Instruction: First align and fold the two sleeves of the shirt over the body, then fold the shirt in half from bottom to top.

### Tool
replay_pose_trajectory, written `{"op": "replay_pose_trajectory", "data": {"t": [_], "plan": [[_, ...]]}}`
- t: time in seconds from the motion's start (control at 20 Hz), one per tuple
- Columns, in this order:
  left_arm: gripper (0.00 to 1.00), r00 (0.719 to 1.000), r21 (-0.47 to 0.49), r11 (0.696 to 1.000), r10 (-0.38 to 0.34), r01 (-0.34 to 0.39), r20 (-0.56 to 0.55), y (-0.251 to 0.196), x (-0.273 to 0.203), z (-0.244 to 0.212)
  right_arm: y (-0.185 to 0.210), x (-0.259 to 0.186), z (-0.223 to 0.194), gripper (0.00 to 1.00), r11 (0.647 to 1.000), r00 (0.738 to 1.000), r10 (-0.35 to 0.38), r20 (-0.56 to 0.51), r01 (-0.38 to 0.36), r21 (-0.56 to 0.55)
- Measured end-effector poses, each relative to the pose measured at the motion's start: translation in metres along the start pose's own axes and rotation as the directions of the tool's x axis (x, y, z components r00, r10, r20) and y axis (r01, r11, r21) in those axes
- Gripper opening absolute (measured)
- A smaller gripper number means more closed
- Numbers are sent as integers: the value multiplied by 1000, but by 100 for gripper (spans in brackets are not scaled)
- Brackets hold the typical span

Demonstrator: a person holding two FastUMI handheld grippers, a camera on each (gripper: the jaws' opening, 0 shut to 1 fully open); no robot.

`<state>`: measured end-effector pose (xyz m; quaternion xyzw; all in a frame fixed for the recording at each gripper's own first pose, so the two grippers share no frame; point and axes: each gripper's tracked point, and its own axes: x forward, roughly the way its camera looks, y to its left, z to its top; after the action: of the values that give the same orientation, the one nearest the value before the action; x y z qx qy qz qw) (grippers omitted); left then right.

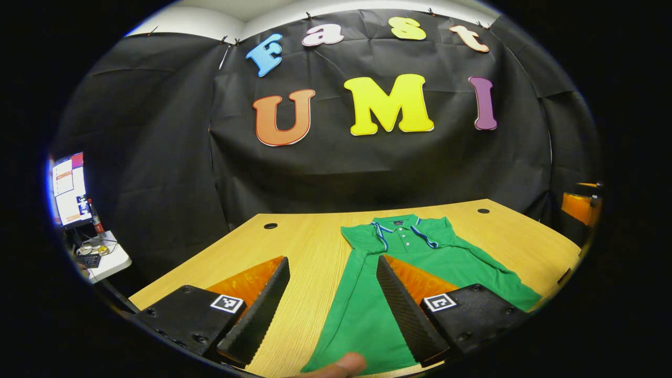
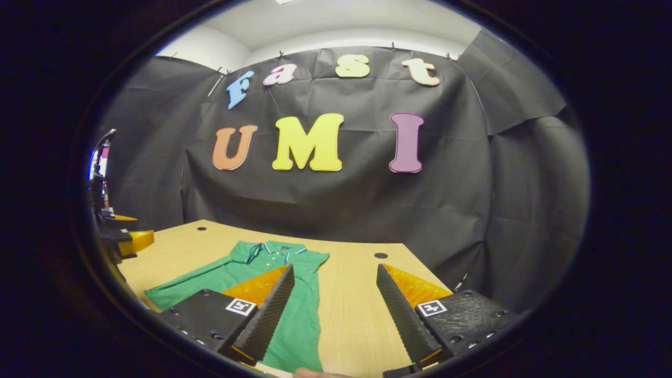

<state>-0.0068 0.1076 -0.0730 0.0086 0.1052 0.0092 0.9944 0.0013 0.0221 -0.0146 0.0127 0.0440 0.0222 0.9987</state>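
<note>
A green polo shirt (image 1: 362, 310) lies flat on the wooden table (image 1: 304, 236), collar (image 1: 401, 227) at the far end and hem toward me. My left gripper (image 1: 332, 260) is open above the shirt's lower left part, one finger over bare wood and the other over the cloth. In the right gripper view the shirt (image 2: 302, 310) lies to the left. My right gripper (image 2: 335, 268) is open above its right edge, with nothing between the fingers. I cannot tell how the short sleeves lie.
Round cable holes (image 1: 270, 226) (image 2: 380, 255) sit near the table's far corners. The other gripper shows at the table's side (image 1: 580, 205) (image 2: 128, 239). A fingertip (image 1: 341, 365) rests at the near edge. A monitor (image 1: 68, 189) and a small white table stand far left.
</note>
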Motion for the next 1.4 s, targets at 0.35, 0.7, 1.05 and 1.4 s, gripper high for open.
{"op": "replay_pose_trajectory", "data": {"t": [0.35,0.7,1.05,1.4], "plan": [[100,1000,-38,999,-19,19,-8,9,-25,-43,24,-43,-60,94,994,993,72,-96,-79,-74],[100,992,-16,1000,6,-8,-123,18,-20,-128,36,-38,-132,96,992,973,111,-203,-119,-29],[100,979,-57,998,-18,6,-204,13,-9,-165,36,-24,-179,96,996,955,91,-284,-93,6],[100,976,-102,994,-52,31,-211,8,-12,-165,42,-30,-203,95,995,933,99,-346,-91,38]]}}
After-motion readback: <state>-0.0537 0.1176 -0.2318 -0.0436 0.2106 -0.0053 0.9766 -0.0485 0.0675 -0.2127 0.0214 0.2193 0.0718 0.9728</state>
